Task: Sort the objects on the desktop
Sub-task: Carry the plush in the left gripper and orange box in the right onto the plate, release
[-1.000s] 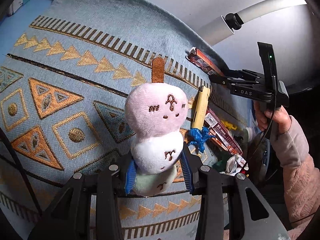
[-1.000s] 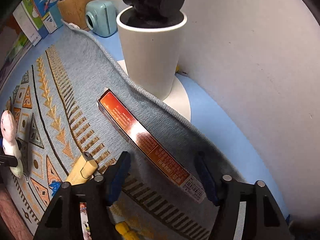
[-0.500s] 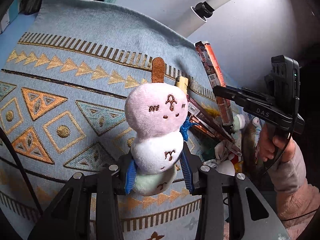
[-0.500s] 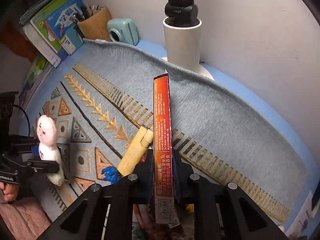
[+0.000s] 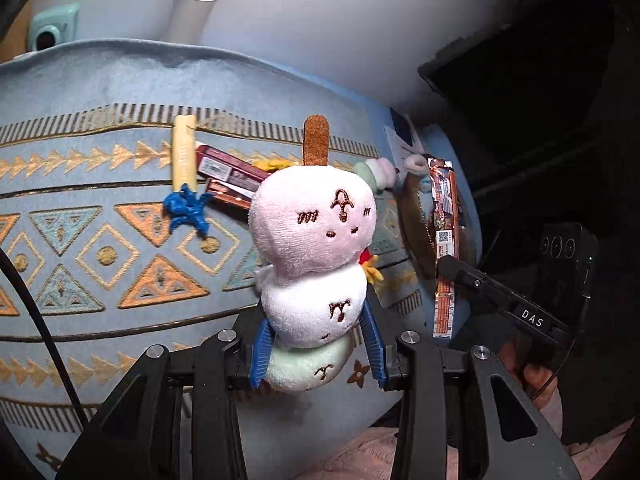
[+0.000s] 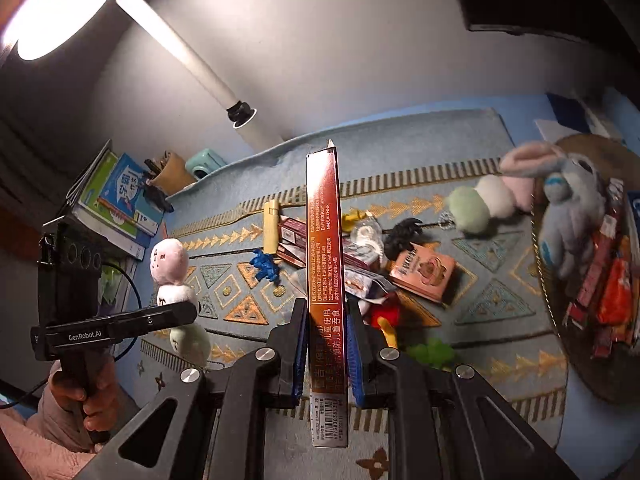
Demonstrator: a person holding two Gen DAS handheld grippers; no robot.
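The left gripper (image 5: 316, 350) is clamped on a fuzzy plush toy (image 5: 314, 240) of 3 stacked balls, pink, white and green, standing upright above the woven mat (image 5: 100, 92). The right gripper (image 6: 323, 356) pinches a long, glossy orange box (image 6: 323, 240), its length running straight away from the jaws, held over the mat's clutter.
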